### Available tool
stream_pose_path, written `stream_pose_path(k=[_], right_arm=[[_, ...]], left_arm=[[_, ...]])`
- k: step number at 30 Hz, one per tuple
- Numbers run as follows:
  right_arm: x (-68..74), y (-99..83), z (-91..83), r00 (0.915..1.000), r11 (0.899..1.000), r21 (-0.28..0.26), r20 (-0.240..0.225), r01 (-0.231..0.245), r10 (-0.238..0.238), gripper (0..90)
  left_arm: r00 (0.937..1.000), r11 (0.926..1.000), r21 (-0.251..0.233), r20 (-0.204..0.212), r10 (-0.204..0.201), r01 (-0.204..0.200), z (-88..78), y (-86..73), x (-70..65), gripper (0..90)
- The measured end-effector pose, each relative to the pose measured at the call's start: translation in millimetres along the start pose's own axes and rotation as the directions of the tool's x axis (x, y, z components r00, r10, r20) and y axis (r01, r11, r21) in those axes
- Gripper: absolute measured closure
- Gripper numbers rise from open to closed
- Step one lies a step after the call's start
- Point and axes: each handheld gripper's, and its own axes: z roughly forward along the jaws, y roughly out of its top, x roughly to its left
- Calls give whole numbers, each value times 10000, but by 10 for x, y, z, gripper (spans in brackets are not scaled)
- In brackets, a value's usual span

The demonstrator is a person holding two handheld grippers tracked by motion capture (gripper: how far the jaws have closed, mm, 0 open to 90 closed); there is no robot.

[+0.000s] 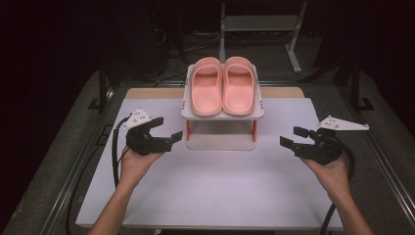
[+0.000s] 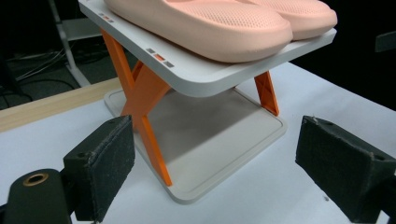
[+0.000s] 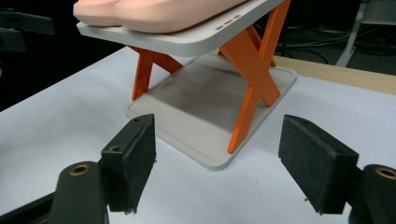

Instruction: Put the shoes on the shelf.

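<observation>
Fingers of both grippers stand wide apart with nothing between them. The left gripper (image 1: 164, 128) sits just off the left side of the small rack (image 1: 222, 113), its black padded fingers (image 2: 106, 161) aimed at the rack's near corner and lower board. The right gripper (image 1: 299, 136) sits off the rack's right side, a little farther away, and its pads (image 3: 135, 156) frame the rack's near edge the same way.

The rack stands at the middle of the white table (image 1: 215, 191), toward its far edge. It has a grey top shelf, a grey base board (image 2: 219, 144) and orange crossed legs (image 2: 142, 98). A pair of pink slippers (image 1: 222, 87) lies side by side on the top shelf, toes pointing away from the person.

By their look, the slippers are moulded foam: light, springy, a little grippy, and not at all fragile. A pinch on a side wall or on the strap over the toes should hold. The rack looks like stiff, smooth, light plastic, so it may slide or tip if nudged; each gripper taking one side edge of the top shelf seems the safest hold.

The slippers' soles and the shelf beneath them are hidden. In both gripper views the slippers are cut off at the top. The dark room behind the rack is hard to make out.
</observation>
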Motion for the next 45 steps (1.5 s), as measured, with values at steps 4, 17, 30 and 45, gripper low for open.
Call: stream_pose_path(k=[4, 17, 30, 45], right_arm=[[5, -38, -13, 10000, 10000, 18, -4, -52, 52, 266], [4, -213, -105, 9999, 10000, -8, 82, -90, 90, 262], [-30, -409, -238, 9991, 9993, -101, 208, -359, 361, 262], [-26, -643, -403, 9978, 9983, -93, 326, -567, 570, 255]], left_arm=[[10000, 10000, -20, -17, 26, -26, -21, -37, -5, 110], [9998, 9999, -108, -194, -15, 13, -123, -174, 1, 109], [9998, 9999, -83, -211, -68, 66, -201, -320, -10, 105], [9995, 9997, -111, -212, -242, 240, -312, -520, -40, 101]])
